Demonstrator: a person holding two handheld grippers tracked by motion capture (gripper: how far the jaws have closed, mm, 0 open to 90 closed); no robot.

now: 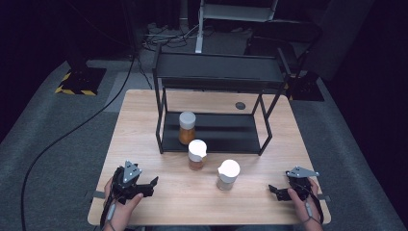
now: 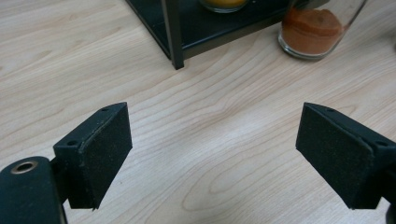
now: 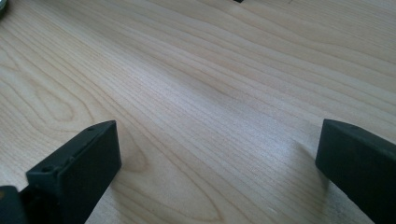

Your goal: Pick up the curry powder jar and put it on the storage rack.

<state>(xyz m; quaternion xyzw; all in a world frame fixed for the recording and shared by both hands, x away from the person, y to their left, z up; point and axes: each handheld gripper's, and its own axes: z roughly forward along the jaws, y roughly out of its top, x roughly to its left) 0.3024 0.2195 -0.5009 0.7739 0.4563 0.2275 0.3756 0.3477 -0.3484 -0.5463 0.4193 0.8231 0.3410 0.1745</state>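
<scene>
Both claws rest low on the desk (image 1: 144, 120), spread wide and holding nothing: the left claw (image 1: 146, 185) near the front left corner, the right claw (image 1: 278, 191) at the front right. The nearest jar (image 1: 197, 154) (orange powder, white lid) stands just in front of the rack (image 1: 211, 137). Approach it level, straddle the glass below the lid, then close gently.

Wooden table (image 1: 144, 120), black rack (image 1: 214, 130), two jars (image 1: 197, 155) in front
</scene>
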